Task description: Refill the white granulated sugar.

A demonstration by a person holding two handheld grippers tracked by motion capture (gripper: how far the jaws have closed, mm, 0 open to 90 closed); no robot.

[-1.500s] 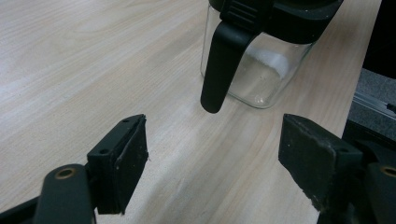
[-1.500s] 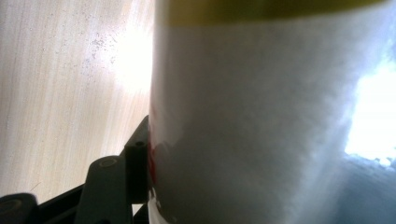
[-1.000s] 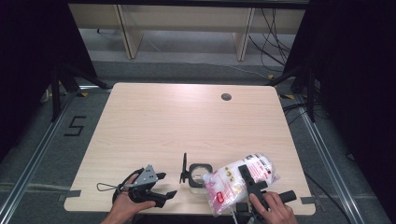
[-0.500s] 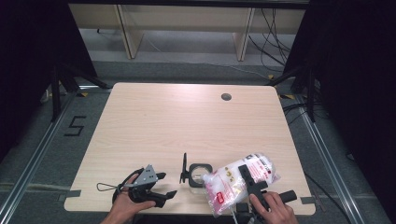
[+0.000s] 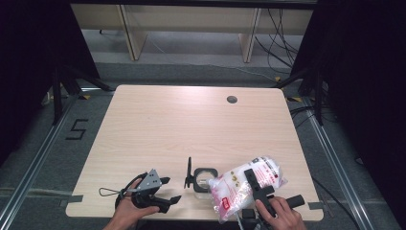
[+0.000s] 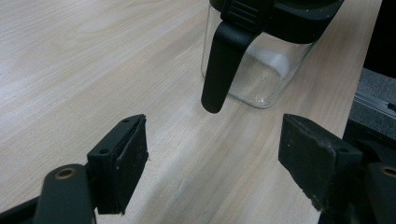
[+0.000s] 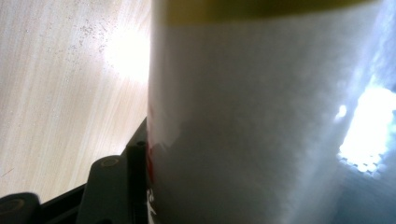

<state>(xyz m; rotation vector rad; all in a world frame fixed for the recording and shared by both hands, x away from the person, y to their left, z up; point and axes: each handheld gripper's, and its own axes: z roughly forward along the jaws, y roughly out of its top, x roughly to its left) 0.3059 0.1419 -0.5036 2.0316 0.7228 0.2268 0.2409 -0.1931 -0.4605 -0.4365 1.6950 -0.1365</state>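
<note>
Right gripper (image 5: 257,188), at lower right, clamps the white bag (image 5: 239,184) beside the open jar (image 5: 205,176), so tipping it over the mouth seems next.

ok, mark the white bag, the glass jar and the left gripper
white bag (image 5: 234,184): high view, its printed front.
glass jar (image 6: 261,74): left gripper view, its clear wall under the black lid.
left gripper (image 6: 212,163): left gripper view, midway between its open jaws.
</note>
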